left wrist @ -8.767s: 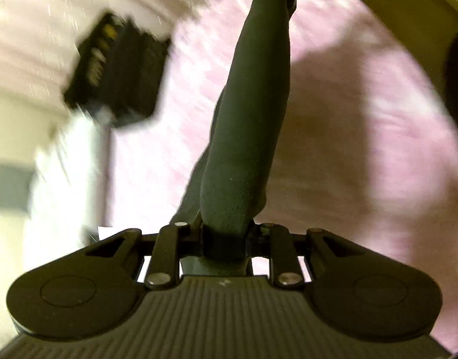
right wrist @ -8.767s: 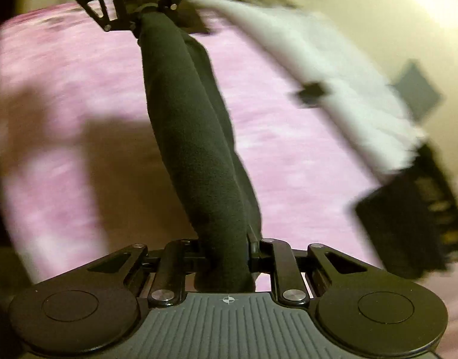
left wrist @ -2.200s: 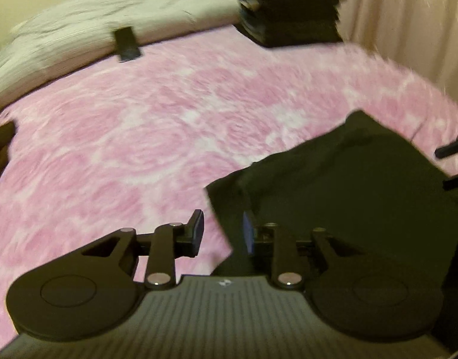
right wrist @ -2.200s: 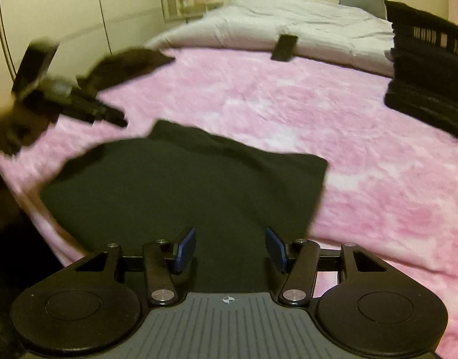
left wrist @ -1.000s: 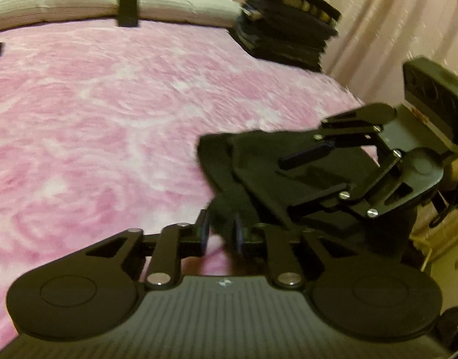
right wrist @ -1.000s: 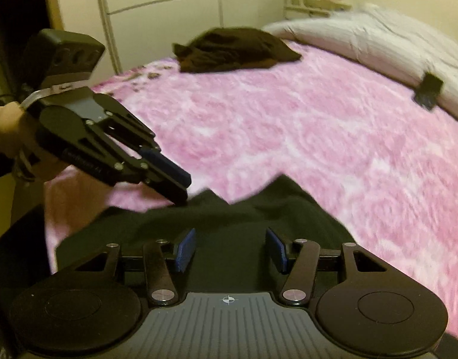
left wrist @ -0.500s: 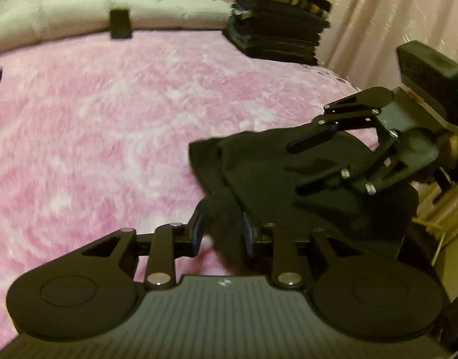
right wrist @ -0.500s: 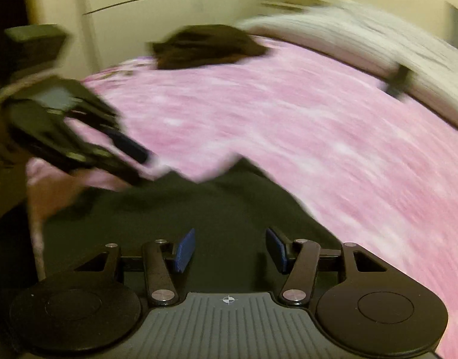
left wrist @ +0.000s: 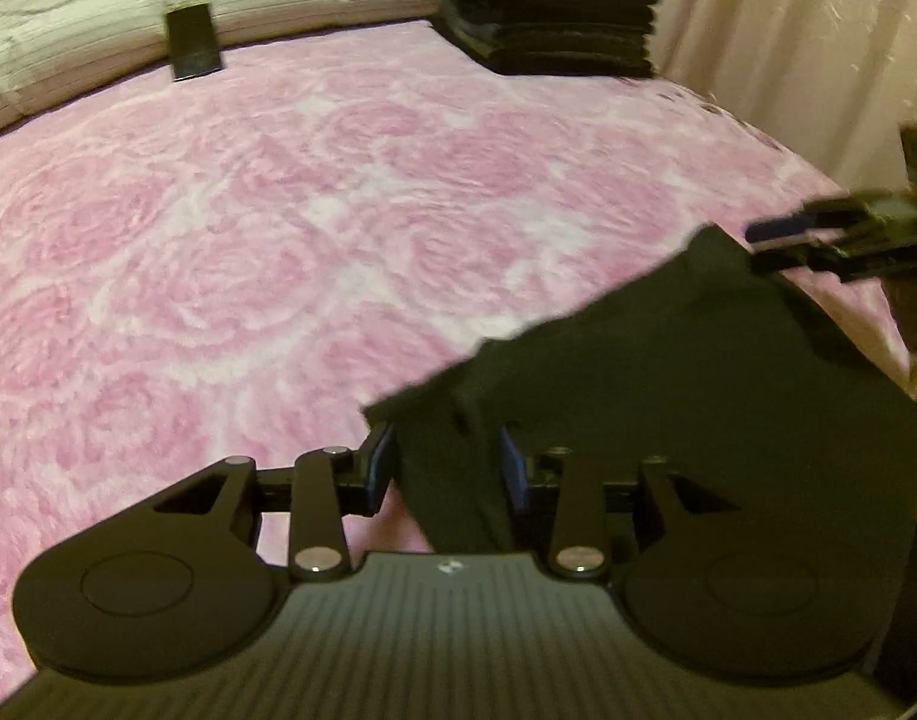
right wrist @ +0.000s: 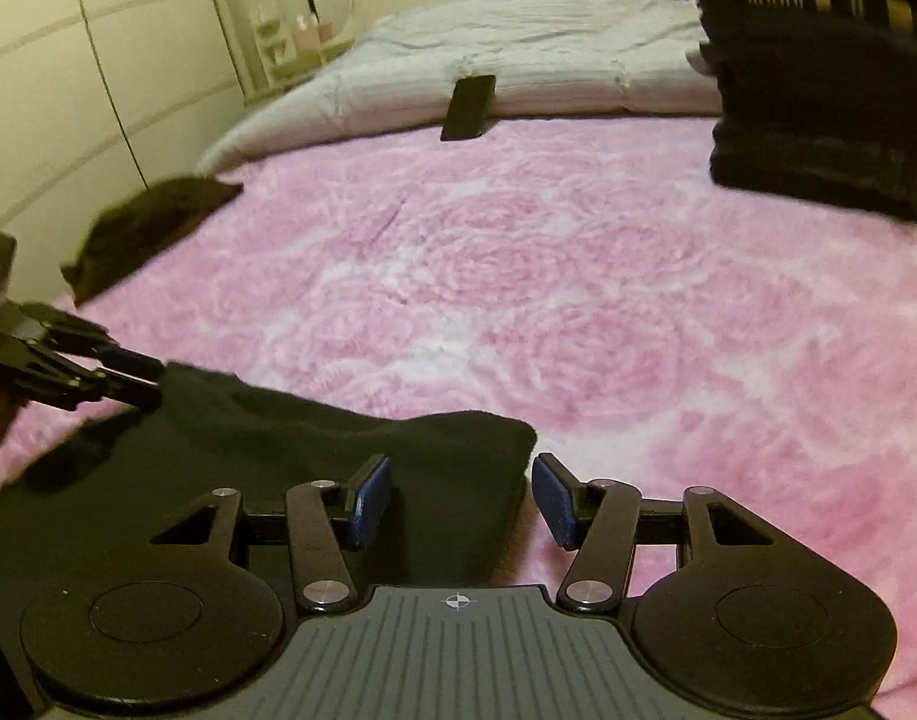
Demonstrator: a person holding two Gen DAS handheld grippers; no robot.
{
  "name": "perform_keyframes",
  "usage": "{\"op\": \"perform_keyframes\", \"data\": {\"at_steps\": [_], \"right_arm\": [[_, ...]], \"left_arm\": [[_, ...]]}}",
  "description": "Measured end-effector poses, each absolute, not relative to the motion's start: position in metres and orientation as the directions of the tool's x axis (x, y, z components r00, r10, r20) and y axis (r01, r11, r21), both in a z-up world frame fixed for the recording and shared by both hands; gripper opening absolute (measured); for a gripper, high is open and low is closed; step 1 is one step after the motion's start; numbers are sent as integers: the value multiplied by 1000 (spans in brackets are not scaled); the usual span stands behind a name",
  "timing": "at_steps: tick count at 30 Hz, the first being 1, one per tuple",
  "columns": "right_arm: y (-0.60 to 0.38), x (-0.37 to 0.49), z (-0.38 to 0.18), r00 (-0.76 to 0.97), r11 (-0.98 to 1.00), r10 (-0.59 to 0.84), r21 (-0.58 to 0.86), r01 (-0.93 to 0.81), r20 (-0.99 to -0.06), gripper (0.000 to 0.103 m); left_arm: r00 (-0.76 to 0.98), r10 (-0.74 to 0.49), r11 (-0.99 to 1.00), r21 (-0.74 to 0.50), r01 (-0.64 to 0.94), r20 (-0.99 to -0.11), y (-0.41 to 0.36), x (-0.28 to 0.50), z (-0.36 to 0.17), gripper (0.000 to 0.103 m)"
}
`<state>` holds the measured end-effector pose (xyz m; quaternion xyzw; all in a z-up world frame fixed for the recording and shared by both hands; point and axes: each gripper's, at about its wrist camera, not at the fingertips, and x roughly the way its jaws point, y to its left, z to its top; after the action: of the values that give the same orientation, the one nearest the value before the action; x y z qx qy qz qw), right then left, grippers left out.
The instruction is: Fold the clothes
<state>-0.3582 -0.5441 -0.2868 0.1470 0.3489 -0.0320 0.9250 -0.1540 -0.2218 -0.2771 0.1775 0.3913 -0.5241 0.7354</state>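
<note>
Pink bed cover [left wrist: 278, 252] at the near edge carries the black garment [right wrist: 290, 468], its long axis running between my grippers. My left gripper [left wrist: 446, 468] has just been opening, a fold between its pads. My right gripper [right wrist: 461, 501] stands half open, holding nothing.

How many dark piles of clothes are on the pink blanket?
3. A flat black garment lies at the near edge by the grippers, a crumpled dark heap sits at the far left edge, and a folded stack stands far right. More may be out of view.
</note>
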Motion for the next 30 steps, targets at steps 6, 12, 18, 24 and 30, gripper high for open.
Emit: {"op": "perform_keyframes", "data": {"at_steps": [6,12,18,24,30], "right_arm": [[-568,-353,-301,781,879,84,415,235,-619,38],[-532,-374,-273,806,970,-20,185,160,-591,5],[-541,-393,-279,806,958,-10,226,178,-592,4],[-549,-365,-297,769,957,-60,182,225,-636,5],[-550,-369,-295,740,951,-144,115,287,-657,77]], "left_arm": [[130,-628,433,-206,878,-767,-219,-134,-283,32],[138,-631,359,-130,924,-763,-224,-156,-278,10],[169,-647,309,-52,950,-744,-213,-178,-266,9],[187,-617,346,-50,937,-764,-230,-161,-283,9],[196,-604,380,-62,923,-773,-226,-151,-288,18]]}}
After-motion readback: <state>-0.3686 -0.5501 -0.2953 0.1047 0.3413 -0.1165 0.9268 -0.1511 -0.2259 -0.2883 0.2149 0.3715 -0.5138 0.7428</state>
